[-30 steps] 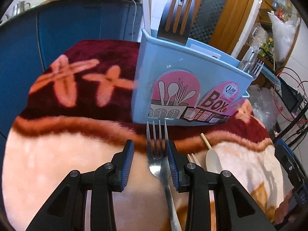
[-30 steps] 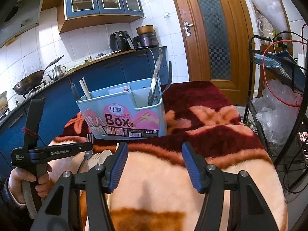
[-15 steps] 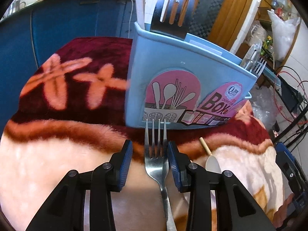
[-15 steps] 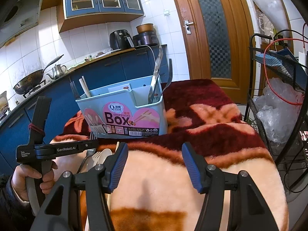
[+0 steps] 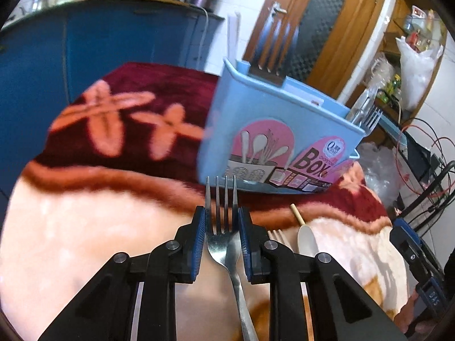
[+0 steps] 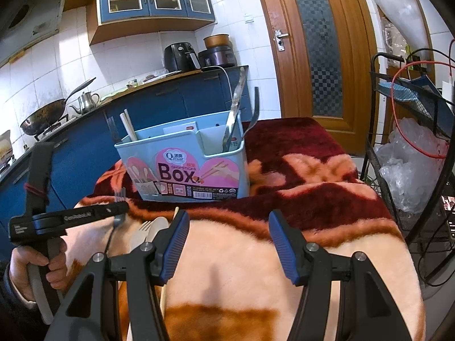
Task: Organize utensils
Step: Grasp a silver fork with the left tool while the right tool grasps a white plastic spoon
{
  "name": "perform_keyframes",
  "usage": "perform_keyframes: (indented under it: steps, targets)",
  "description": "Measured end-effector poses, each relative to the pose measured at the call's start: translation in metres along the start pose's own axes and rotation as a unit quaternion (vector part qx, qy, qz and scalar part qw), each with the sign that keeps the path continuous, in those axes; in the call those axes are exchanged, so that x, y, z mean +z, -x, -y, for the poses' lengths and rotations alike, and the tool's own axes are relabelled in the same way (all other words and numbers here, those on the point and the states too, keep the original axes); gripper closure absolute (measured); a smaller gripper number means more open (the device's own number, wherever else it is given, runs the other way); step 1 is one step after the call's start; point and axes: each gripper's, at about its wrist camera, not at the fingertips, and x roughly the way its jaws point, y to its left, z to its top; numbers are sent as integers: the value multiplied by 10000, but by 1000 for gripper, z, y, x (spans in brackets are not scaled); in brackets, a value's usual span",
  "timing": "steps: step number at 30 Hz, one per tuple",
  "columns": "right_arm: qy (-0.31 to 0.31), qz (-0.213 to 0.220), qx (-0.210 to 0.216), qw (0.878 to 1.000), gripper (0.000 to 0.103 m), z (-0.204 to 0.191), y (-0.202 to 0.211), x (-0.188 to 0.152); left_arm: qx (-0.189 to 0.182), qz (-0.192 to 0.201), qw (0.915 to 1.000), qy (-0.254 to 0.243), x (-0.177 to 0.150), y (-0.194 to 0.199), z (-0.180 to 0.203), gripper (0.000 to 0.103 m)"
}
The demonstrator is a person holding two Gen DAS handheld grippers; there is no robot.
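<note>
**Fork between the closing left claw, near the blue box**

The fork (image 5: 223, 238) lies with its tines pointing away, toward the blue box (image 5: 273, 145), its head between the two blue pads of the left claw (image 5: 221, 221). The jaws are closing on it; the pads sit right at the edges of the fork's head, though firm pressure cannot be confirmed. Its handle runs back toward the camera over the blanket (image 5: 85, 227) covering the surface. The box stands just beyond the tines, with forks and chopsticks upright in its compartments. To the right of the fork lie a pale spoon (image 5: 307, 240) and a chopstick (image 5: 297, 214). The right claw (image 6: 229, 238) hangs half open over the blanket, with nothing between its pads.
</note>
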Motion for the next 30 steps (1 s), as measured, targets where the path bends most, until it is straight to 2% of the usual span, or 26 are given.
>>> perform_keyframes:
  steps: [7, 16, 20, 21, 25, 30]
  targets:
    - [76, -278, 260, 9992, 42, -17, -7, -3, 276, 437, 9986, -137, -11, 33, -6, 80]
    - [115, -752, 666, 9949, 42, -46, -20, -11, 85, 974, 9951, -105, -22, 60, -18, 80]
    - [215, -980, 765, 9920, 53, -59, -25, -15, 99, 1039, 9945, -74, -24, 63, -21, 82]
    - [239, -1051, 789, 9910, 57, -61, -28, -15, 101, 1052, 9944, -65, -25, 64, -22, 98]
    - [384, -1335, 754, 9874, 69, -73, -37, -21, -17, 1096, 9940, -5, -26, 67, -26, 99]
    - [293, -1725, 716, 9820, 70, -74, -51, -24, -185, 945, 9953, 12, -28, 64, -29, 99]
